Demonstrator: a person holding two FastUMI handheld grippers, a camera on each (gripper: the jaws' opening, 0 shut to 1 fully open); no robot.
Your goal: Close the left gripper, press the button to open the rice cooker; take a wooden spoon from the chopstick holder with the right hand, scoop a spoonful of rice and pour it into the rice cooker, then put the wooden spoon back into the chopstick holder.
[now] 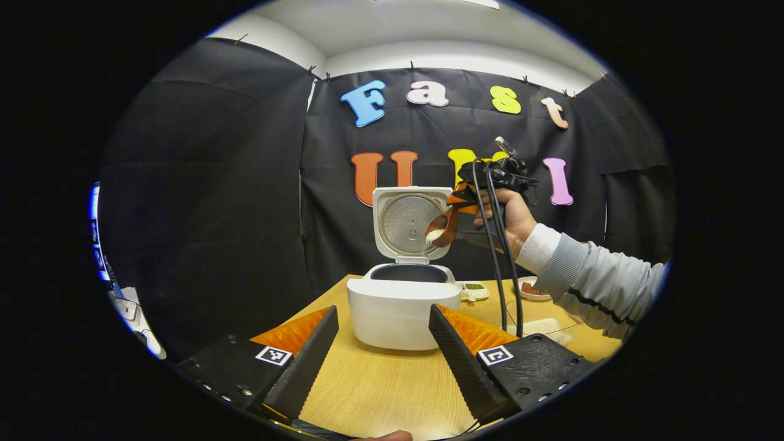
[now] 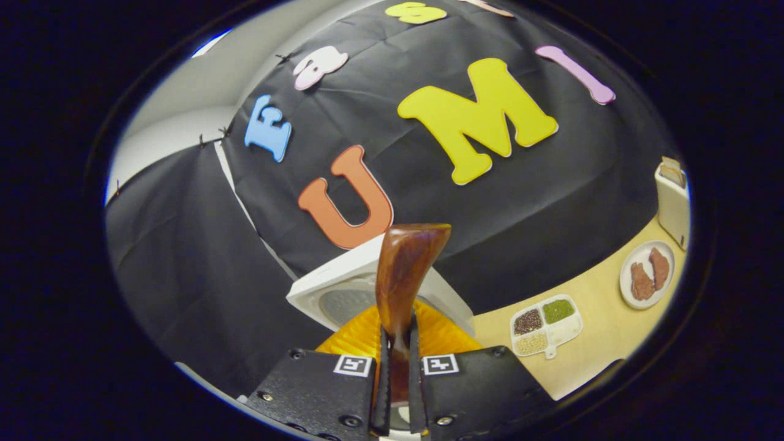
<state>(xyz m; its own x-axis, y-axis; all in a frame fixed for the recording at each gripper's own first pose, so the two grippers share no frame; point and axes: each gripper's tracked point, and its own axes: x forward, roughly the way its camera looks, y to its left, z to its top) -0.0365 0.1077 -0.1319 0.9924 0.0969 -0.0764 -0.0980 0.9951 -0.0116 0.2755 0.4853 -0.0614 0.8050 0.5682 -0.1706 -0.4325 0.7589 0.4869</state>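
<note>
The white rice cooker (image 1: pixel 401 309) stands on the wooden table with its lid (image 1: pixel 407 223) raised and the dark pot open. My left gripper (image 1: pixel 384 358) is open in front of it, fingers wide apart, holding nothing. Above and right of the pot, a hand holds my right gripper (image 1: pixel 460 205), which is shut on the handle of the wooden spoon (image 1: pixel 445 225). The spoon's bowl tilts down over the pot with white rice (image 1: pixel 435 234) in it. In the right gripper view the spoon (image 2: pixel 405 269) stands clamped in my right gripper (image 2: pixel 397 349), above the cooker's lid (image 2: pixel 343 294).
A divided dish of grains (image 2: pixel 545 324) (image 1: pixel 474 290) and a plate of reddish-brown food (image 2: pixel 646 272) (image 1: pixel 531 289) lie right of the cooker. A white container (image 2: pixel 672 199) stands at the far right. Black cables (image 1: pixel 503 269) hang from the right gripper. The sleeve (image 1: pixel 597 285) crosses the right side.
</note>
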